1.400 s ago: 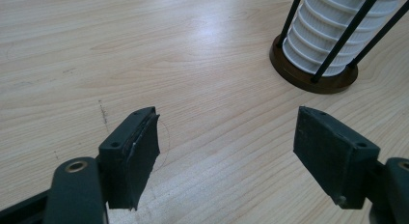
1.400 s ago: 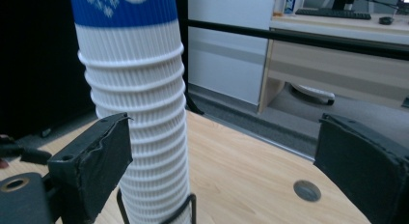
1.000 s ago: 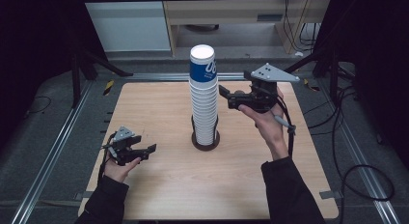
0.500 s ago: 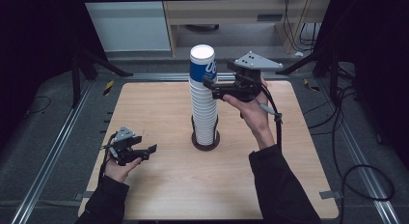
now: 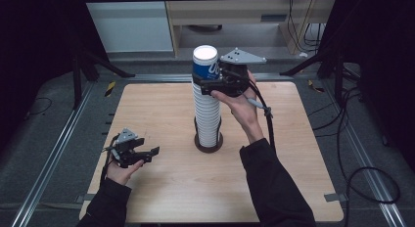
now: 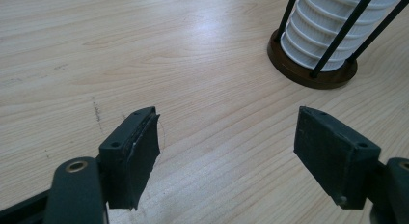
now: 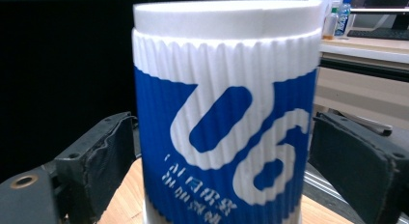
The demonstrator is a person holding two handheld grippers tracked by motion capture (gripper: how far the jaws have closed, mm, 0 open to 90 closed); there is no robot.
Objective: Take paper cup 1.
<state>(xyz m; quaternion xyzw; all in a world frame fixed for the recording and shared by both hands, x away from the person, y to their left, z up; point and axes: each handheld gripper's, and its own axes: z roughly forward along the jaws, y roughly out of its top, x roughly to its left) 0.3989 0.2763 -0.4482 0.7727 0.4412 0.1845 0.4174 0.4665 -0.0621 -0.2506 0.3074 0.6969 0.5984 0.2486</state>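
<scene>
A tall stack of white ribbed cups (image 5: 207,114) stands in a holder with a brown round base (image 5: 209,145) and black rods, mid-table. The top cup (image 5: 204,64) is blue with white lettering (image 7: 226,113). My right gripper (image 5: 204,81) is at the top of the stack. Its jaws have just been closing, the blue cup is between them, and both pads touch its sides (image 7: 224,171). My left gripper (image 5: 152,154) rests low at the table's front left, open and empty (image 6: 226,151). It points toward the holder's base (image 6: 308,77).
The wooden table (image 5: 147,109) is bare around the holder. Metal rails run along its left and right sides, and cables lie on the dark floor to the right. Cabinets stand behind the table's far edge.
My right gripper moved left from beside the stack until its jaws came round the top blue cup. The left gripper stayed where it was.
</scene>
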